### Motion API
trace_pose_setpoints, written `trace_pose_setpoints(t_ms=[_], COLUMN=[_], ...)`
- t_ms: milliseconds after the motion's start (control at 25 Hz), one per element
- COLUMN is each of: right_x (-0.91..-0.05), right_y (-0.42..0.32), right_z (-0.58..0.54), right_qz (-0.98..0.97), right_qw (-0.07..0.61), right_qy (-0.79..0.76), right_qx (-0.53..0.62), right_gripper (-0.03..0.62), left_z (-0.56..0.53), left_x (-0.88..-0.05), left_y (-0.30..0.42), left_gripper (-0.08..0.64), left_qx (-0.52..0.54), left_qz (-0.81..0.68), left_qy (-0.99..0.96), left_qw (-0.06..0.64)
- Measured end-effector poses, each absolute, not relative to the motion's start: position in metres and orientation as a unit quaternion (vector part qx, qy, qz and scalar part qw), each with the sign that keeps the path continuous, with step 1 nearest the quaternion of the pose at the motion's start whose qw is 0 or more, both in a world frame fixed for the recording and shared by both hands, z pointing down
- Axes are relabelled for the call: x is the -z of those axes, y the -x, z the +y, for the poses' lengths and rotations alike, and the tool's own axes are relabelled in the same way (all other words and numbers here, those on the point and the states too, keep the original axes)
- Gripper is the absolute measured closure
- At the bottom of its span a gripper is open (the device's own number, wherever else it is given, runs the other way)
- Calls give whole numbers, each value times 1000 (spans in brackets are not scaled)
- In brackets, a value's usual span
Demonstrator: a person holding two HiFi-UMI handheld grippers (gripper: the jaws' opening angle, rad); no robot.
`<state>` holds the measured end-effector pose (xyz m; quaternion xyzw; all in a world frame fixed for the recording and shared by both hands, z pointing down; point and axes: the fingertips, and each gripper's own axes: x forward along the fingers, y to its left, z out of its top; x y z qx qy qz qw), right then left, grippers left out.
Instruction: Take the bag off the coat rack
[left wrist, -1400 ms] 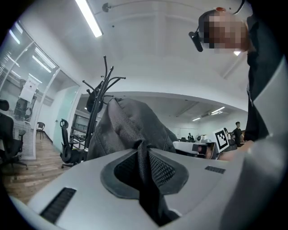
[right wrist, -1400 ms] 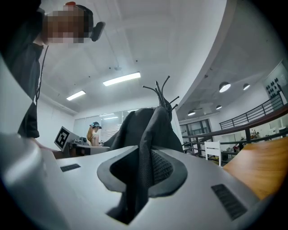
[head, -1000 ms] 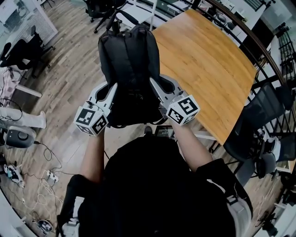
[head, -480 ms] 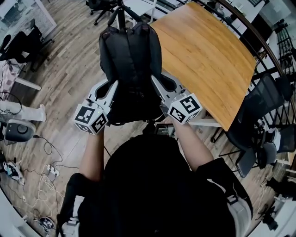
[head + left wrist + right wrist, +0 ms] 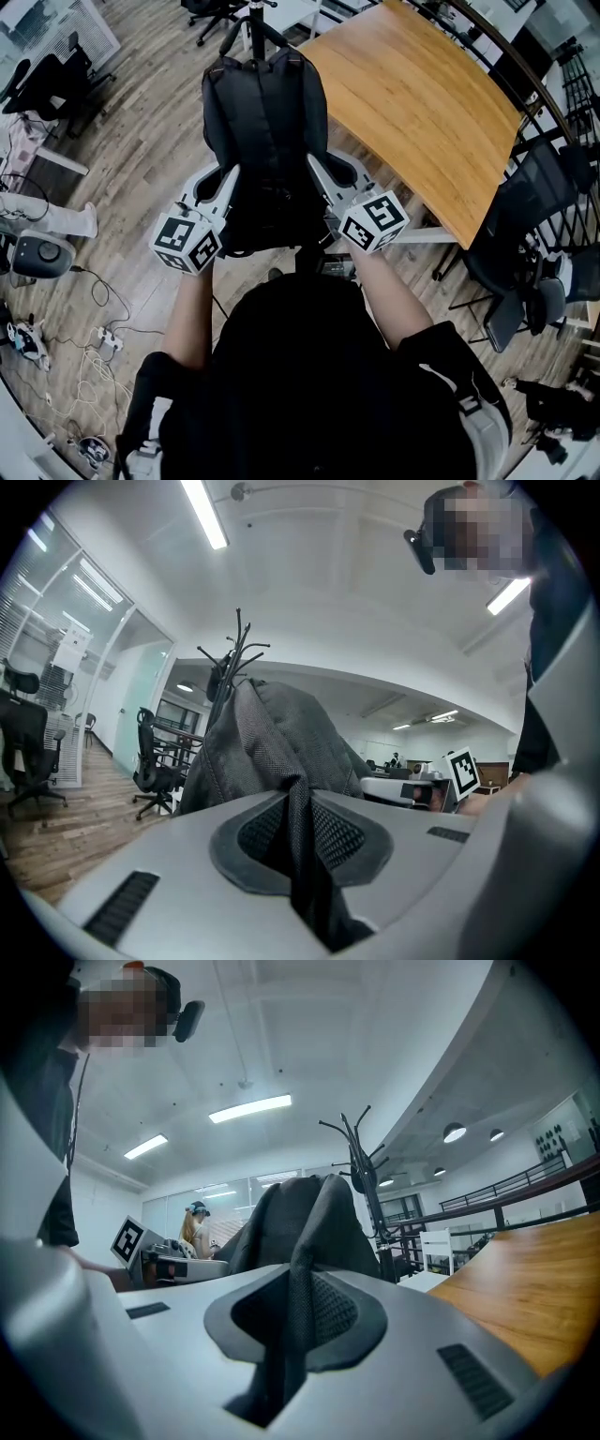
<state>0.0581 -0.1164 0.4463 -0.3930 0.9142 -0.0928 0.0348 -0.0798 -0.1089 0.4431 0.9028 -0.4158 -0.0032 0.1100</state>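
Gripping the left side of the black bag [image 5: 264, 131] with the left gripper [image 5: 228, 183], closing on right-side fabric between the jaws of the right gripper [image 5: 315, 176]. Held upright between both, just nearer than the coat rack [image 5: 255, 21], left of the table [image 5: 422, 103].

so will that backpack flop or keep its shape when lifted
The backpack is probably soft: fabric creases thin in the left gripper. Its body looks rounded, so likely padded. Woven texture suggests little slipping.
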Motion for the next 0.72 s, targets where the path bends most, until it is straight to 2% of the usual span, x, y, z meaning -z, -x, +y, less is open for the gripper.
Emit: trace_pose_setpoints(t_ms=[720], right_x=[-443], right_y=[-55], right_z=[-68], right_qz=[917], right_qw=[34], right_qy=[389], right_qx=[83], right_gripper=[534], left_z=[-58], left_x=[-442], left_y=[86], left_gripper=[507], left_qx=[25], left_qz=[-409], left_qy=[-903], left_qw=[125])
